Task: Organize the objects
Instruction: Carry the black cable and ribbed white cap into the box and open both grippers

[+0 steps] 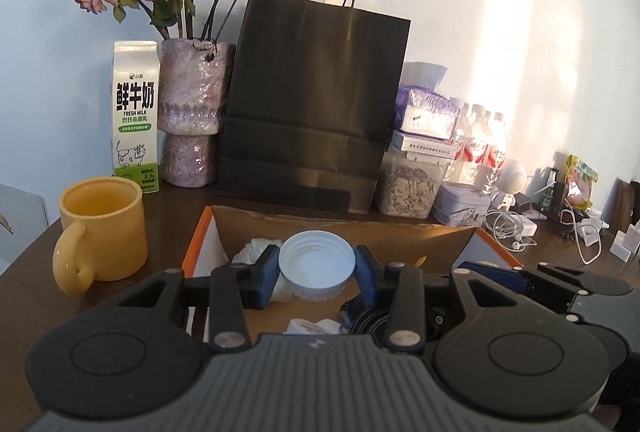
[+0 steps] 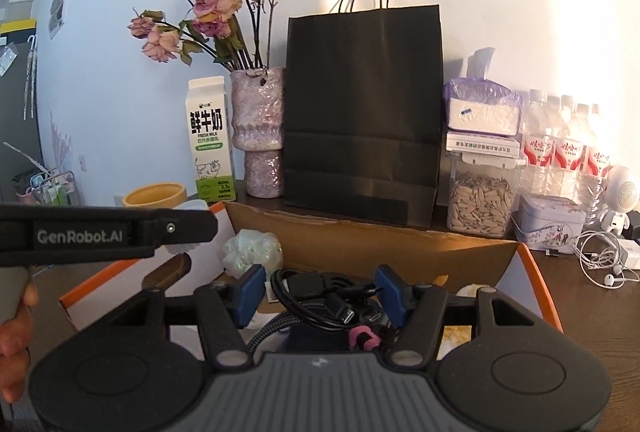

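Note:
My left gripper (image 1: 317, 274) is shut on a white plastic lid (image 1: 317, 264), held open side up above an open cardboard box (image 1: 340, 226) with orange edges. My right gripper (image 2: 320, 292) is open over the same box (image 2: 360, 248), its blue pads on either side of a bundle of black cables (image 2: 320, 298), not touching it. A crumpled clear bag (image 2: 252, 252) and a pink cable tie (image 2: 362, 338) also lie in the box. The left gripper's body (image 2: 104, 234) shows at the left of the right wrist view.
Behind the box stand a black paper bag (image 1: 316, 104), a milk carton (image 1: 135, 116), a vase of dried roses (image 1: 192, 120), a yellow mug (image 1: 102, 228), a seed jar (image 1: 412, 188), a tin (image 1: 464, 208), water bottles (image 1: 484, 140) and white earphones (image 1: 516, 232).

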Demonstrator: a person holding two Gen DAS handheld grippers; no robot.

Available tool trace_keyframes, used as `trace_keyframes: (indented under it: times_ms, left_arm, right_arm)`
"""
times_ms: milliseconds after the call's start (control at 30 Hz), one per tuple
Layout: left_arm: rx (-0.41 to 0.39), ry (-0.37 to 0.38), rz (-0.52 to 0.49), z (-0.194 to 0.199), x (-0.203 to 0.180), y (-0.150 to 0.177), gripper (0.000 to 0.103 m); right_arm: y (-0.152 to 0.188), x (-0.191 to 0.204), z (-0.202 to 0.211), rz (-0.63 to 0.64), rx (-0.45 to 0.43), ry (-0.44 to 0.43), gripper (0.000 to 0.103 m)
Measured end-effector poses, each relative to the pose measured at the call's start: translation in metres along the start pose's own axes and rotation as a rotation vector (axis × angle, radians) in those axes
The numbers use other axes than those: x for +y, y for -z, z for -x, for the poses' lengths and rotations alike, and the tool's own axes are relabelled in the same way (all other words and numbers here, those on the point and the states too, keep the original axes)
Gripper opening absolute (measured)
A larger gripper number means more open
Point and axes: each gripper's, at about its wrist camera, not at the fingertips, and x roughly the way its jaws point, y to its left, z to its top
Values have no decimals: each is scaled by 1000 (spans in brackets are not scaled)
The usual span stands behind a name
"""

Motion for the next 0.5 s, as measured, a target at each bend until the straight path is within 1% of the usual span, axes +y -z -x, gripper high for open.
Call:
trace_keyframes:
  times_ms: [300, 333, 367, 400, 433, 467, 500]
  left_arm:
    - [8, 5, -11, 1, -2, 1, 41]
    - [8, 2, -10, 1, -2, 1, 45]
    - [8, -2, -9, 1, -2, 1, 50]
    - [8, -7, -6, 1, -2, 1, 66]
    - [5, -12, -5, 1, -2, 1, 85]
    - [-2, -20, -4, 2, -2, 1, 93]
    - [-12, -32, -3, 3, -2, 1, 103]
  right_arm:
    - [2, 1, 1, 16, 2, 8, 60]
    - [2, 1, 1, 16, 4, 8, 60]
    - [2, 1, 1, 17, 7, 8, 60]
    - [2, 1, 0, 19, 13, 6, 61]
    - [2, 2, 0, 18, 15, 4, 71]
    - [2, 2, 0, 18, 14, 6, 86]
    - [3, 2, 0, 20, 14, 11, 92]
